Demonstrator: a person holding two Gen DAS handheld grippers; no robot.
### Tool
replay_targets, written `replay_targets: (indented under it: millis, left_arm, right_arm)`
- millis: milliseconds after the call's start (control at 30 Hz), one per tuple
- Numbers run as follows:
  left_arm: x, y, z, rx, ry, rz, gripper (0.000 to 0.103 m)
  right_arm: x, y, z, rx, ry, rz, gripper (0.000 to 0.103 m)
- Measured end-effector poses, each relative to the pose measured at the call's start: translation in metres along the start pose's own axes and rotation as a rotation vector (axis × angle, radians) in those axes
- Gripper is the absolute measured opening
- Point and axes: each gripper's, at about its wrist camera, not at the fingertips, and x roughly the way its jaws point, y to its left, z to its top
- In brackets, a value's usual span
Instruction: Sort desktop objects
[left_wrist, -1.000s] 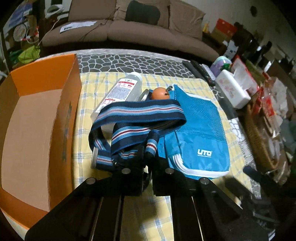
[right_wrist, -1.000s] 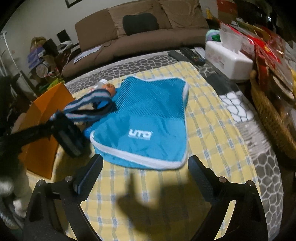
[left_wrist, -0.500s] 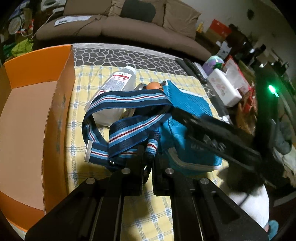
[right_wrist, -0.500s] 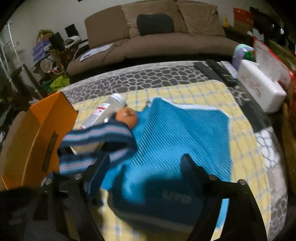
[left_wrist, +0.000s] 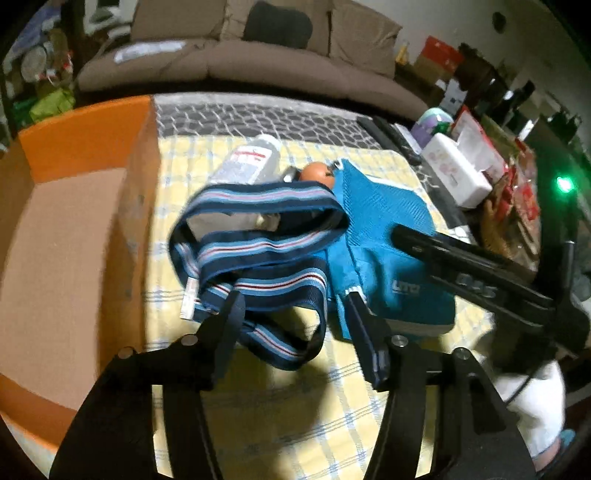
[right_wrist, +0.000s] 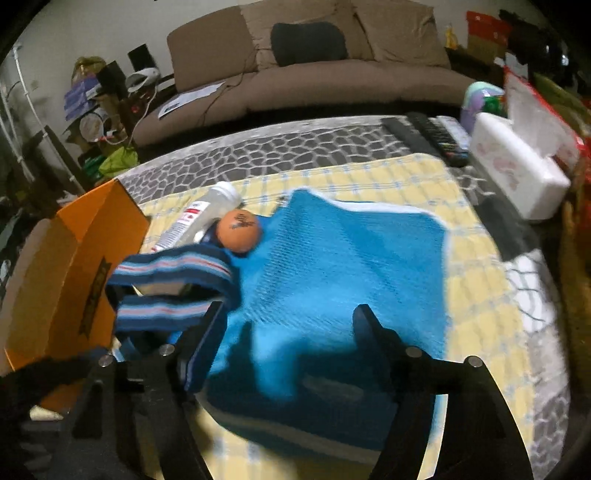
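Both tongs stand apart. My left tongs (left_wrist: 291, 306) have just been opening, releasing the striped strap (left_wrist: 258, 243) onto the table (left_wrist: 258, 406) beside the orange box (left_wrist: 74, 240). My right tongs (right_wrist: 291, 325), closing, straddle the blue pouch (right_wrist: 351, 266), my likely next pick.

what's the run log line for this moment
left gripper: jaws just opened, striped navy webbing strap loose between them | right gripper: open, closing over blue mesh pouch | orange cardboard box: beside strap
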Motion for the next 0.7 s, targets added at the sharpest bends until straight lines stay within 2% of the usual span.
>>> replay_targets:
  millis: [67,167,267,400,500,700]
  left_arm:
    - [-0.01,-0.003,-0.002,0.005,-0.036,0.032,0.062]
    - [-0.016,-0.012,0.001,0.025,-0.055,-0.002,0.062]
    - [-0.012,-0.03,0.005,0.067,-0.031,-0.058,0.061]
    - [0.005,-0.05,0.003,0.092,0.044,-0.114,0.06]
    - [0.021,-0.058,-0.004,0.103,0.074,-0.085,0.06]
    - [0.052,-0.061,-0.002,0.125,0.109,0.03,0.062]
  right_arm:
    - [-0.01,-0.012,-0.002,0.006,-0.005,-0.029,0.077]
    - [-0.019,-0.029,-0.006,0.017,-0.003,-0.085,0.077]
    - [-0.024,-0.047,-0.013,0.052,0.005,-0.113,0.077]
    - [-0.026,-0.066,-0.027,0.084,0.025,-0.132,0.077]
    - [-0.027,-0.076,-0.036,0.102,0.035,-0.128,0.077]
    - [-0.023,-0.087,-0.049,0.147,0.059,-0.096,0.077]
